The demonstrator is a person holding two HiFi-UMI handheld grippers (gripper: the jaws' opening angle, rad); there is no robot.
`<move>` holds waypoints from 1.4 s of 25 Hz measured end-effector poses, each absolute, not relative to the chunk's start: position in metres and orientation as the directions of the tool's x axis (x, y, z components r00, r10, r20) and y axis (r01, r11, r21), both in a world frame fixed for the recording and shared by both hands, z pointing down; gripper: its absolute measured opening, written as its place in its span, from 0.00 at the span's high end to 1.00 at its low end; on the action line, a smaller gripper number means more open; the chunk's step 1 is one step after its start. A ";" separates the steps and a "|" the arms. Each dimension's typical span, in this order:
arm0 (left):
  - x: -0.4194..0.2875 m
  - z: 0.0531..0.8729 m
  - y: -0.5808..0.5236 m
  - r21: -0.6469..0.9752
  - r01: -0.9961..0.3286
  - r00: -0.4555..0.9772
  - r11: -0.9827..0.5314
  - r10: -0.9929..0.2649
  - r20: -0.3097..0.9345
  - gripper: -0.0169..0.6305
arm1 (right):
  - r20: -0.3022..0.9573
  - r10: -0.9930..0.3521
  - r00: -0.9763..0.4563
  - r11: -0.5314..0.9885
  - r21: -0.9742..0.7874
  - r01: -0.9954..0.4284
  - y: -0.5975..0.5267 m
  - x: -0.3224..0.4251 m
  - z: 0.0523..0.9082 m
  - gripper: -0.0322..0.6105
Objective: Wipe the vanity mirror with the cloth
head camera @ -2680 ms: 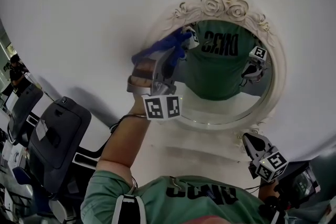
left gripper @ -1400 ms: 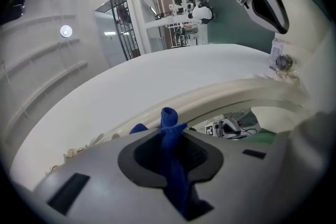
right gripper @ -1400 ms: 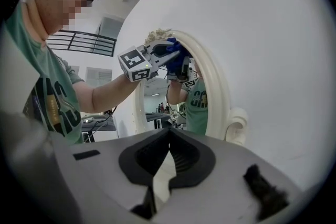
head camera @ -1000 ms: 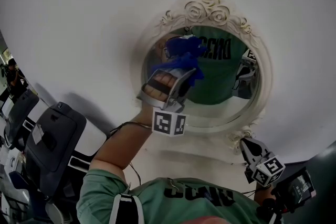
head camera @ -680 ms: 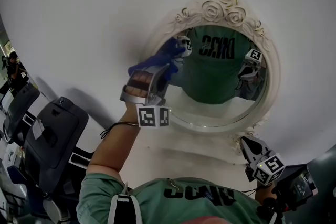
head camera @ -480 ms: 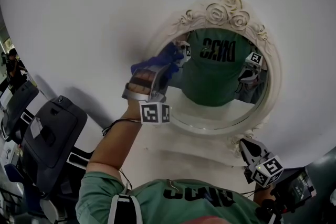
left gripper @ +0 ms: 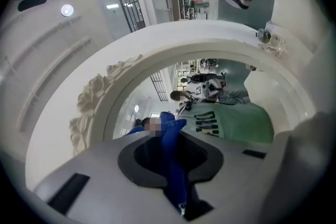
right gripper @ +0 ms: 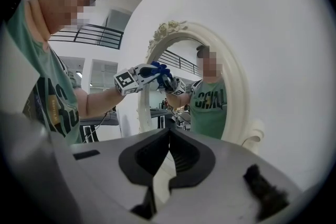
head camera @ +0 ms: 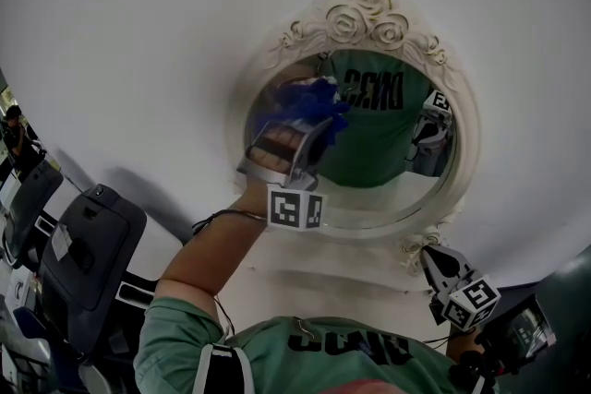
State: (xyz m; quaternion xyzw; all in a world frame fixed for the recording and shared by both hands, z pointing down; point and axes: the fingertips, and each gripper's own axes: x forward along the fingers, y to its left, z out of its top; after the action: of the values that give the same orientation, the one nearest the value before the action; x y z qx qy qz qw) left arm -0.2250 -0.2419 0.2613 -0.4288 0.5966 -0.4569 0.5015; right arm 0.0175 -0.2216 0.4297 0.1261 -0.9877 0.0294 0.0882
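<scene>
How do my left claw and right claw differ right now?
The left claw is shut on the blue cloth; the right claw is shut on nothing. The left claw is raised in front of the mirror; the right claw sits low, below it. Both carry a marker cube.

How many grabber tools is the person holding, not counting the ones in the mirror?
2. The left gripper presses the blue cloth on the mirror; the right gripper, shut and empty, is lower, under the mirror's right side.
</scene>
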 end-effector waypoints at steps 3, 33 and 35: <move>-0.170 0.262 -0.272 -0.982 -0.030 -0.030 0.187 -0.982 -0.186 0.87 | 0.173 -0.261 -0.950 0.961 -0.052 -0.273 -0.230 0.028 0.435 0.93; -0.244 0.274 -0.185 -0.978 -0.041 -0.149 0.207 -0.969 -0.199 0.87 | 0.185 -0.230 -0.955 0.971 -0.015 -0.237 -0.214 0.013 0.422 0.93; -0.274 0.284 -0.173 -0.981 -0.039 -0.215 0.190 -0.960 -0.178 0.87 | 0.197 -0.220 -0.955 0.974 -0.005 -0.225 -0.209 0.006 0.421 0.93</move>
State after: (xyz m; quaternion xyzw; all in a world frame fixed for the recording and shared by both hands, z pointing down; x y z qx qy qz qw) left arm -0.2742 -0.1732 0.2843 -0.4103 0.6091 -0.4863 0.4734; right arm 0.0064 -0.2095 0.4205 0.1125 -0.9887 0.0138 0.0980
